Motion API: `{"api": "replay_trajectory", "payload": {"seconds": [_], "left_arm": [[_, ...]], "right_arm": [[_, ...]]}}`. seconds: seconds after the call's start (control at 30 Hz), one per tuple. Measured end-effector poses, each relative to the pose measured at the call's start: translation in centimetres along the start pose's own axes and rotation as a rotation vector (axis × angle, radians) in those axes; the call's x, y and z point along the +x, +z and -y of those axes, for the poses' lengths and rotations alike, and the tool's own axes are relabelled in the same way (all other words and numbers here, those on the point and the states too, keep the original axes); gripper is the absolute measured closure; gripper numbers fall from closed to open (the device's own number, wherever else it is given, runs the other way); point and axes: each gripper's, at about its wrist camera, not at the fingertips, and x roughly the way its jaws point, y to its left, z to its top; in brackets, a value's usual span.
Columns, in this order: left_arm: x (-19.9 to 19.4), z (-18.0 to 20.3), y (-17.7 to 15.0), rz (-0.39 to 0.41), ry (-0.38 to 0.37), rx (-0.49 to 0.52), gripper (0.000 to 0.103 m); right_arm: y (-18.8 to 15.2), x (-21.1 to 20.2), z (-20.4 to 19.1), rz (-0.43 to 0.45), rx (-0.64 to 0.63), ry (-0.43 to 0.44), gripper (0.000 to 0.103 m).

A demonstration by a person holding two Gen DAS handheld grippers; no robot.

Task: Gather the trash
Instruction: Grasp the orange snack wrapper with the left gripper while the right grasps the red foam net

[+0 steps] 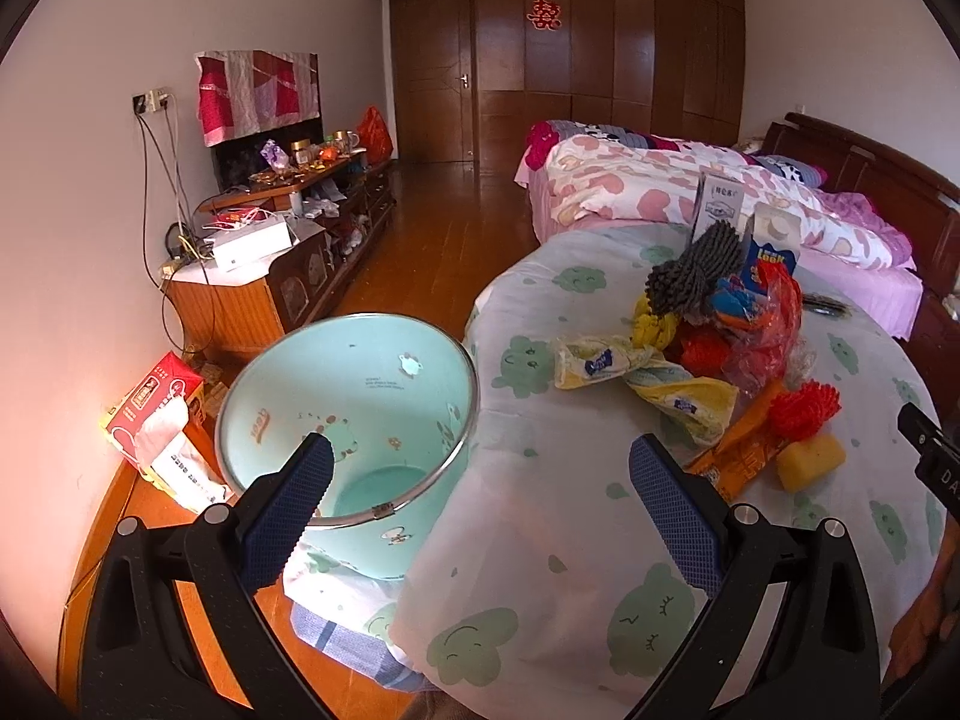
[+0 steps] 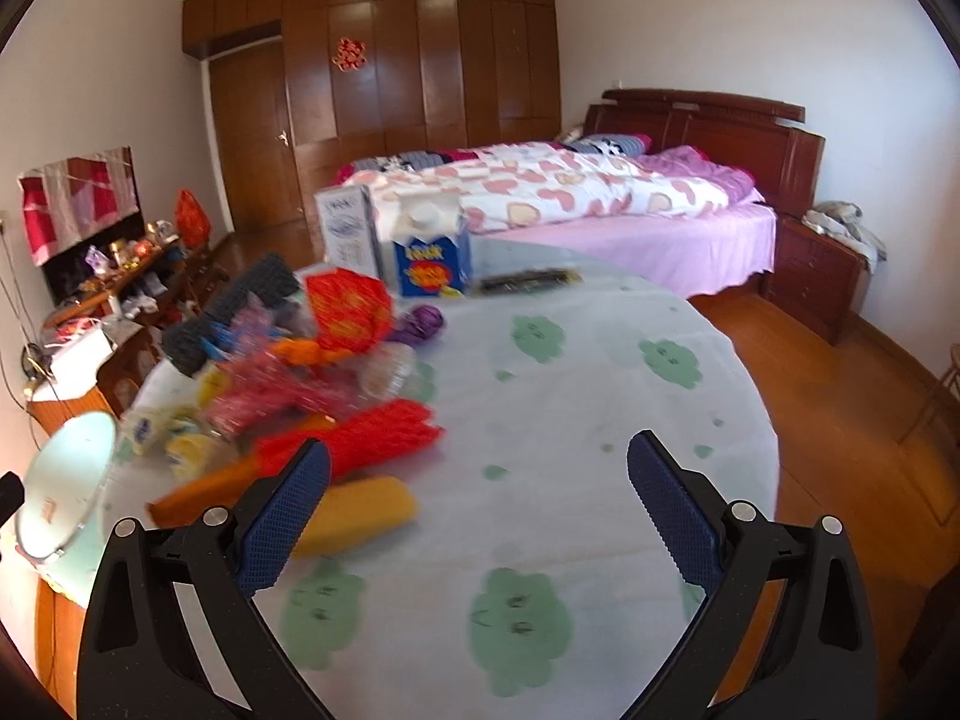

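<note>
**Bin empty, pile waiting**

A bedroom with a wooden floor, a wardrobe wall and a bed (image 2: 600, 198) at the back; in front stands a round table (image 2: 600, 372) under a cloth printed with green cloud faces. On its far left part sits the trash heap (image 1: 732, 324): a grey knitted bundle (image 1: 696, 270), yellow wrappers (image 1: 654, 372), a red crinkly bag (image 1: 774, 324), a red mesh scrubber (image 1: 804, 408), an orange packet (image 1: 744, 456) and a yellow sponge (image 1: 810, 465). Two cartons stand behind the heap, a white one (image 2: 345, 228) and a blue one (image 2: 429, 252).

The pale green bin (image 1: 348, 420) stands just beside the table's left edge, below it, mouth open, and looks empty inside. A tissue box (image 1: 156, 426) lies on the floor past it.

The left gripper (image 1: 480, 480) hovers over the gap between bin and table, fingers spread wide with nothing between them. The right gripper (image 2: 480, 480) hangs above the cloth near the sponge, its fingers also wide apart and empty; that view is blurred over the heap.

To me this looks like the very start: nothing collected, both tools reaching. The sponge and orange packet lie nearest, so the next move likely calls for dropping onto one of them, closing firmly on it, then carrying it left over the rim of the bin. The soft wrappers may slip or drag neighbours along.
</note>
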Motion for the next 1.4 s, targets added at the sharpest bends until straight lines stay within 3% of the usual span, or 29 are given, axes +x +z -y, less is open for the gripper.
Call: {"api": "replay_trajectory", "payload": {"seconds": [0.1, 0.17, 0.37, 0.57, 0.67, 0.77, 0.83, 0.93, 1.13, 1.4], "left_arm": [[1.2, 0.9, -0.8, -0.021, -0.009, 0.04, 0.006], [2.0, 1.4, -1.1, -0.043, -0.031, 0.05, 0.006], [3.0, 4.0, -0.6, -0.041, -0.155, 0.094, 0.009], [4.8, 8.7, -0.2, -0.067, -0.27, 0.196, 0.021], [5.7, 10.4, -0.6, -0.104, -0.293, 0.238, 0.03], [6.7, 11.1, -1.0, -0.144, -0.328, 0.251, 0.054], [6.9, 11.1, -1.1, -0.151, -0.352, 0.26, 0.08], [6.3, 10.8, -0.9, -0.141, -0.379, 0.257, 0.091], [4.3, 9.7, -0.2, -0.105, -0.414, 0.257, 0.098], [1.5, 6.9, 0.8, -0.035, -0.405, 0.246, 0.1]], "right_arm": [[-0.3, 1.3, 1.2, -0.057, 0.03, 0.009, 0.012], [-0.4, 2.1, 1.1, -0.097, 0.033, 0.035, 0.024], [-0.7, 2.9, 0.3, -0.123, 0.008, 0.062, 0.025], [0.3, 3.2, 1.7, -0.108, 0.038, 0.026, 0.025], [0.3, 3.3, 2.1, -0.126, 0.057, 0.036, 0.025], [0.0, 3.4, 2.0, -0.14, 0.066, 0.051, 0.025], [-0.1, 3.3, 1.8, -0.139, 0.058, 0.048, 0.025], [-0.3, 3.3, 1.7, -0.145, 0.063, 0.054, 0.025], [0.1, 2.5, 1.7, -0.123, 0.065, 0.048, 0.025], [0.6, 2.3, 1.8, -0.107, 0.066, 0.037, 0.025]]}}
